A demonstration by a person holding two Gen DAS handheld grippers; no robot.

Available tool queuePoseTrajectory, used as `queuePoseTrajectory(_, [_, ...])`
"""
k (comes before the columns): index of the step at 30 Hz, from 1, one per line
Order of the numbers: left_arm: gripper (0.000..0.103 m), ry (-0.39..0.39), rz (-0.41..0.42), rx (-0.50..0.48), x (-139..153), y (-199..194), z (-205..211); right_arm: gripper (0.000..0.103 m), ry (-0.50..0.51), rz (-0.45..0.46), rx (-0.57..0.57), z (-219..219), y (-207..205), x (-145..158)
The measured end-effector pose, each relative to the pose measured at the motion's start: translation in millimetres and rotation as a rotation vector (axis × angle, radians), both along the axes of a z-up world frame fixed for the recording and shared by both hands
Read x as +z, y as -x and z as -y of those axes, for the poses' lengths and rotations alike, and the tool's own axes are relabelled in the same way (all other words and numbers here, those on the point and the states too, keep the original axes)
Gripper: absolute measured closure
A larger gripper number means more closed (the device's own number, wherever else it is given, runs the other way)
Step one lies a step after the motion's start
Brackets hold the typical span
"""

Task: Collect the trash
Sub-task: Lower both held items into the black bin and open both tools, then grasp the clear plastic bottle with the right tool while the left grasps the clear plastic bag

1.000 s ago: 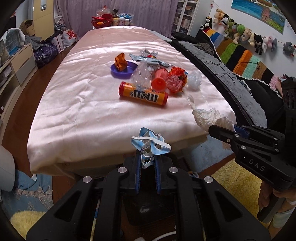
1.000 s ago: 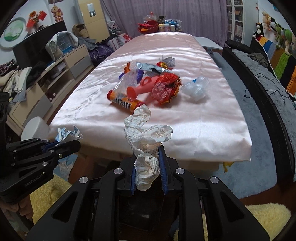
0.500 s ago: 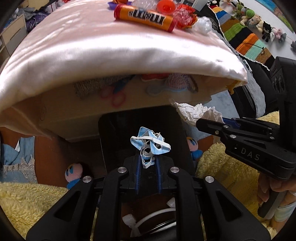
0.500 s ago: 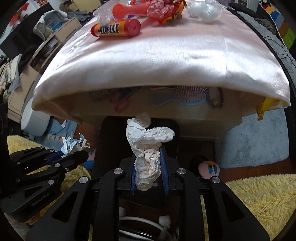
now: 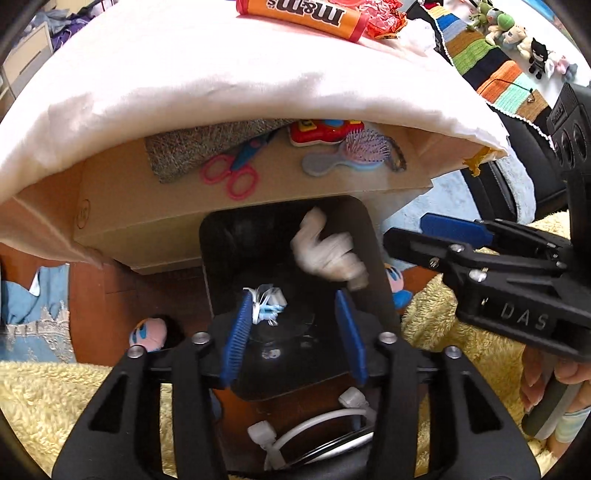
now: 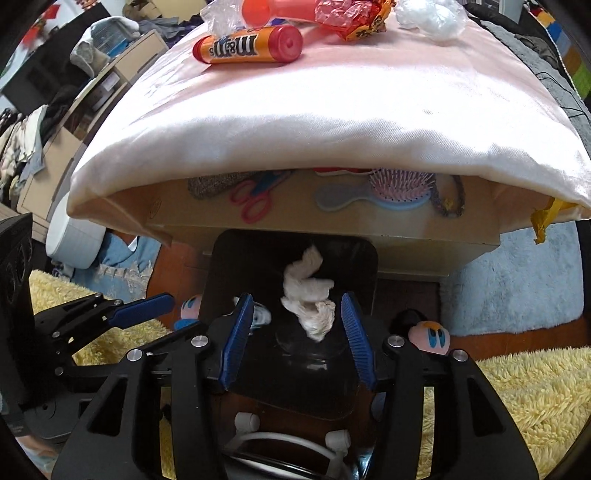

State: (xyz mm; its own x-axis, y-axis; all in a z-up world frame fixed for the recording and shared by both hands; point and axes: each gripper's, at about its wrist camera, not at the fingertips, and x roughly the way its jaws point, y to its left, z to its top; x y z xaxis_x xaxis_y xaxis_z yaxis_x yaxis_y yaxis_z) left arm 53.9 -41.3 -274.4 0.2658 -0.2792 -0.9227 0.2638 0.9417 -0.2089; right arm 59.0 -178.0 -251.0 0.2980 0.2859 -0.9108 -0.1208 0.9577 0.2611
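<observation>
Both grippers hang open over a black bin (image 5: pixel 221 243) (image 6: pixel 229 258) on the floor in front of the table. My left gripper (image 5: pixel 293 314) is open; a crumpled blue and white face mask (image 5: pixel 266 302) lies against its left pad. My right gripper (image 6: pixel 297 317) is open; a crumpled white tissue (image 6: pixel 308 295) falls between its pads into the bin, blurred in the left wrist view (image 5: pixel 328 254). An orange M&M's tube (image 6: pixel 247 46), red wrappers (image 6: pixel 351 18) and clear plastic (image 6: pixel 428 16) lie on the pink-covered table (image 6: pixel 332 110).
A cardboard shelf under the cloth holds pink scissors (image 5: pixel 232 177), a hairbrush (image 5: pixel 351 155) and a red toy (image 5: pixel 325 133). Pink plush toys (image 6: pixel 430 338) lie beside the bin on a yellow shaggy rug (image 6: pixel 517 398). A black sofa with a striped blanket (image 5: pixel 491 55) stands at the right.
Both grippers moved closer over the bin and opened. The tissue left the right gripper and drops into the bin; the mask came loose in the left gripper.
</observation>
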Motion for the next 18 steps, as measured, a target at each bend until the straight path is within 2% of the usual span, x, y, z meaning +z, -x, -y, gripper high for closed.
queuePoseTrajectory(2, [0.050, -0.006, 0.014, 0.002, 4.8, -0.7, -1.0, 0.051, 0.001, 0.013, -0.018, 3.9, -1.5, 4.2])
queuePoseTrajectory(7, [0.030, -0.019, 0.069, 0.027, 24.9, -2.1, -9.4, 0.035, -0.015, 0.087, -0.093, 25.8, -5.4, 29.2])
queuePoseTrajectory(10, [0.021, -0.037, 0.106, 0.040, 39.0, -5.1, -12.8, 0.029, -0.025, 0.137, -0.132, 38.7, -7.6, 47.2])
queuePoseTrajectory(18, [0.015, -0.051, 0.181, 0.049, 74.6, -21.1, -11.8, 0.029, -0.033, 0.224, -0.199, 64.7, -24.7, 80.5])
